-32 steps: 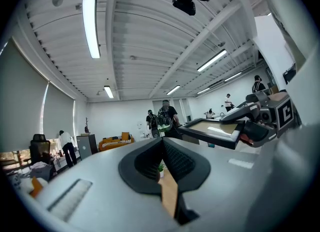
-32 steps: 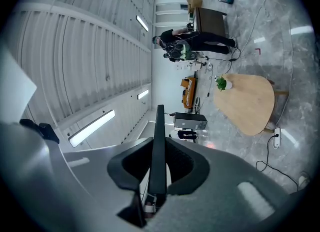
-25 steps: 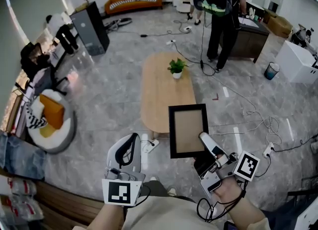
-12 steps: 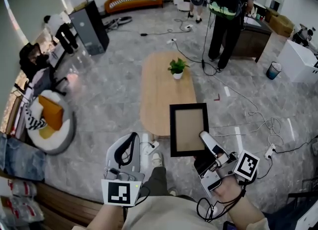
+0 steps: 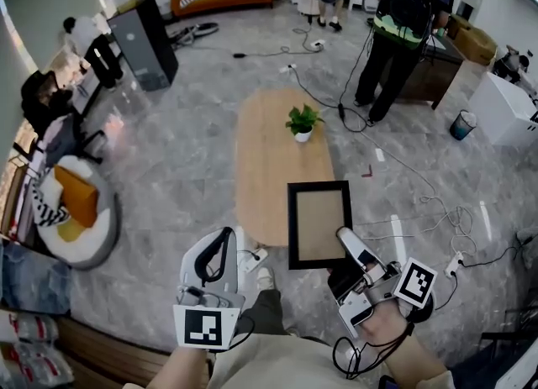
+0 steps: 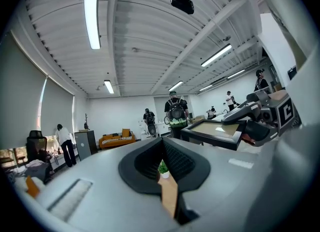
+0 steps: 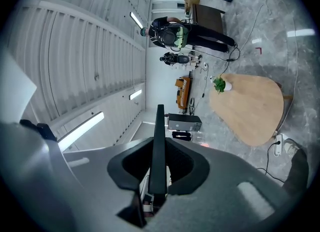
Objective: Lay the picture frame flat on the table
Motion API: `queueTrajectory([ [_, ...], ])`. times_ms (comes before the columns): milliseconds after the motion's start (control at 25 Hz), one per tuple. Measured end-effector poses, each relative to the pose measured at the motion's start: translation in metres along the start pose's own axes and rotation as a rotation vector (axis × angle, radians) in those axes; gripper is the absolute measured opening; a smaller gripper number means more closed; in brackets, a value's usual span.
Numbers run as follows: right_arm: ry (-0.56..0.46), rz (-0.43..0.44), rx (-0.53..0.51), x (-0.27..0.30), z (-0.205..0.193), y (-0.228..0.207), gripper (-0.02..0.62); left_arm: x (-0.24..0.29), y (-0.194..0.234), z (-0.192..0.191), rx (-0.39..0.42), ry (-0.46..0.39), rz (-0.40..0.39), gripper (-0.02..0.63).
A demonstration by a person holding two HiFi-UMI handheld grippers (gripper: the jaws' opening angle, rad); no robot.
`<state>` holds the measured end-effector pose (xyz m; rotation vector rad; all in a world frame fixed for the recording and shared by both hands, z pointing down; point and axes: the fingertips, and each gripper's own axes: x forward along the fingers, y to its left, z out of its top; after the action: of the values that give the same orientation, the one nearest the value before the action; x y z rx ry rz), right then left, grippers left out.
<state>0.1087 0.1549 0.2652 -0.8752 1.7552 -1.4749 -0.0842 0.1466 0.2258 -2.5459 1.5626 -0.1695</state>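
table (image 5: 269, 169) corner behind picture frame (image 5: 319, 221)

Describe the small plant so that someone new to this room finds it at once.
Look for the long wooden table in the middle of the grey floor. Toward its far end stands a small green plant in a white pot. It is the only thing standing on the tabletop; the black picture frame nearby is held in the air.

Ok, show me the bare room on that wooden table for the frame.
The light wooden oval table is bare from the small green potted plant to its near end; the held black picture frame hides the near right edge. Only the far end, around the plant, is taken.
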Motion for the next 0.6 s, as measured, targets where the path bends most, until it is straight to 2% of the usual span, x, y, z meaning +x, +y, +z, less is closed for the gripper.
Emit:
queueTrajectory([
  [600,-0.018,-0.034,-0.012,0.156,0.049,-0.012,0.069,0.13,0.103,-0.02,-0.006,0.033,-0.063,0.02],
])
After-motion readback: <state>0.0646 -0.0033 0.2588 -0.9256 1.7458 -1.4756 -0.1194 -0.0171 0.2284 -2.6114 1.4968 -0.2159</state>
